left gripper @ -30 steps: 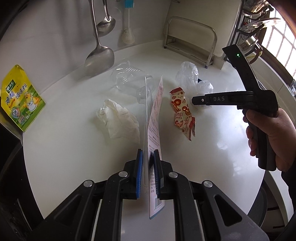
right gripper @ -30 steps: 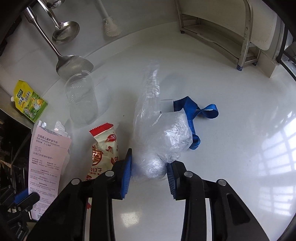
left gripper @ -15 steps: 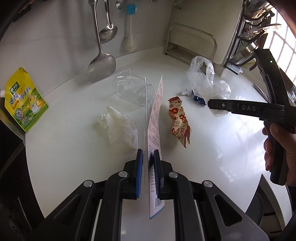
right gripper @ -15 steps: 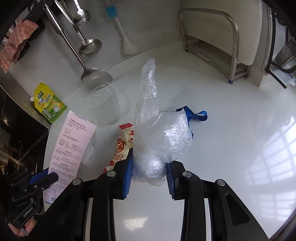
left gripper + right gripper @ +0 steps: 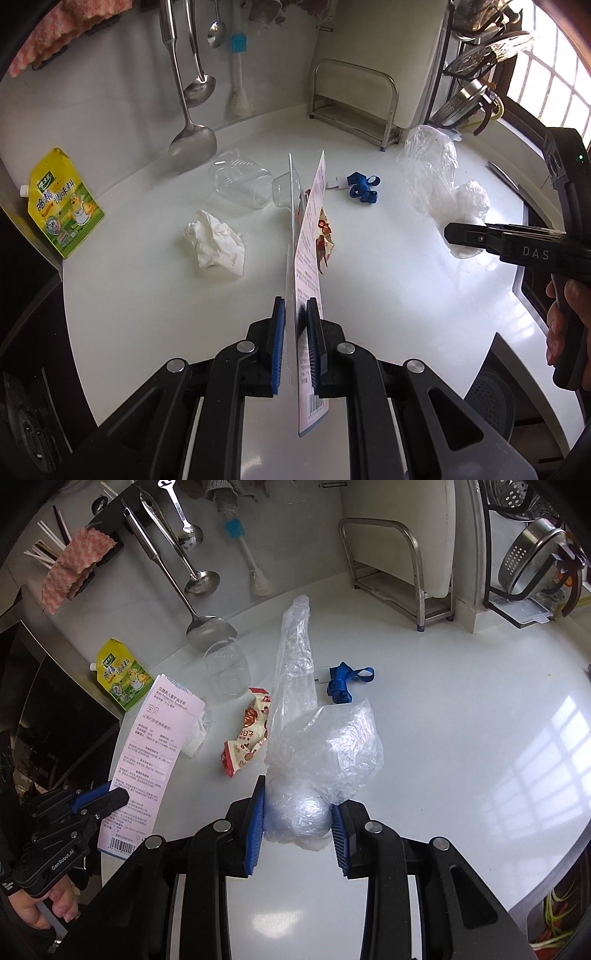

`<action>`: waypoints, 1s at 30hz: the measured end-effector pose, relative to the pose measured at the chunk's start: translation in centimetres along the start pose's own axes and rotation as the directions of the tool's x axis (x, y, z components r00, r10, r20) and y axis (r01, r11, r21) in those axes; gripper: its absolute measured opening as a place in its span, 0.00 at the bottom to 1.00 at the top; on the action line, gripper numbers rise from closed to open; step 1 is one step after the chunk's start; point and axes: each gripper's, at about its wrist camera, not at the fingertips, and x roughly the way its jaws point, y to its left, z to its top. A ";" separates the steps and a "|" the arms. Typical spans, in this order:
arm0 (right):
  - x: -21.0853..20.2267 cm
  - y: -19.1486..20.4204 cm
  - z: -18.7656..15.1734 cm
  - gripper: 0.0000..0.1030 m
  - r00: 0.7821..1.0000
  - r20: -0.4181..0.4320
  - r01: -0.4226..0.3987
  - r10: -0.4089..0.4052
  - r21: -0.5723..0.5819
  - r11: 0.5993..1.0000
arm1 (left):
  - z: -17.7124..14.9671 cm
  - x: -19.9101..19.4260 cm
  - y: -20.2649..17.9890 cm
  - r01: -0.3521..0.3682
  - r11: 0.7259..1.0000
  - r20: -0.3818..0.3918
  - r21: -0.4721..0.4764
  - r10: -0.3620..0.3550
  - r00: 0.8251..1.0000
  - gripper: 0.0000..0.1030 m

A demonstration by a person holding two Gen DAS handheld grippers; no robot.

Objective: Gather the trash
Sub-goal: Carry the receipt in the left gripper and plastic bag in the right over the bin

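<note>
In the left wrist view, your left tongs (image 5: 295,343) are pinching a pink card (image 5: 308,258) edge-on, clear of the white tabletop (image 5: 388,295). At 11 o'clock of the tongs a tissue (image 5: 216,243) is lying; beyond it at 12 o'clock a clear jar (image 5: 243,182) is lying on its side. A snack wrapper (image 5: 327,236) is peeking out behind the card, and a blue strap (image 5: 362,186) is lying at 1 o'clock. At 3 o'clock your right tongs (image 5: 461,236) are carrying a plastic bag (image 5: 432,173) above the tabletop.

In the right wrist view, your right tongs (image 5: 297,827) are squeezing the balled end of the bag (image 5: 325,749), its tail pointing to 12 o'clock. The wrapper (image 5: 247,734) is lying at 11 o'clock, the strap (image 5: 343,683) at 12 o'clock. At 9 o'clock your left tongs (image 5: 107,799) are gripping the card (image 5: 155,746).
</note>
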 end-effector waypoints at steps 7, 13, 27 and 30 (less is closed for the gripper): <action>-3.5 -0.3 -3.4 0.30 1.000 0.006 -0.018 0.018 -0.008 1.000 | -1.4 -2.7 -2.7 -0.011 1.000 0.021 0.002 0.011 1.000 0.11; -6.5 -0.9 -6.6 0.30 1.000 0.003 -0.022 0.022 -0.013 1.000 | -3.1 -4.8 -5.6 -0.002 1.000 0.040 0.008 0.002 0.999 0.11; -12.2 -3.3 -14.6 0.30 1.000 -0.002 -0.016 0.016 0.001 1.000 | -7.9 -8.2 -13.1 0.049 0.996 0.038 0.069 -0.052 0.998 0.11; -12.9 -3.8 -16.3 0.30 1.000 -0.009 -0.014 0.015 0.013 1.000 | -9.0 -8.4 -14.3 0.059 0.995 0.024 0.080 -0.061 0.998 0.11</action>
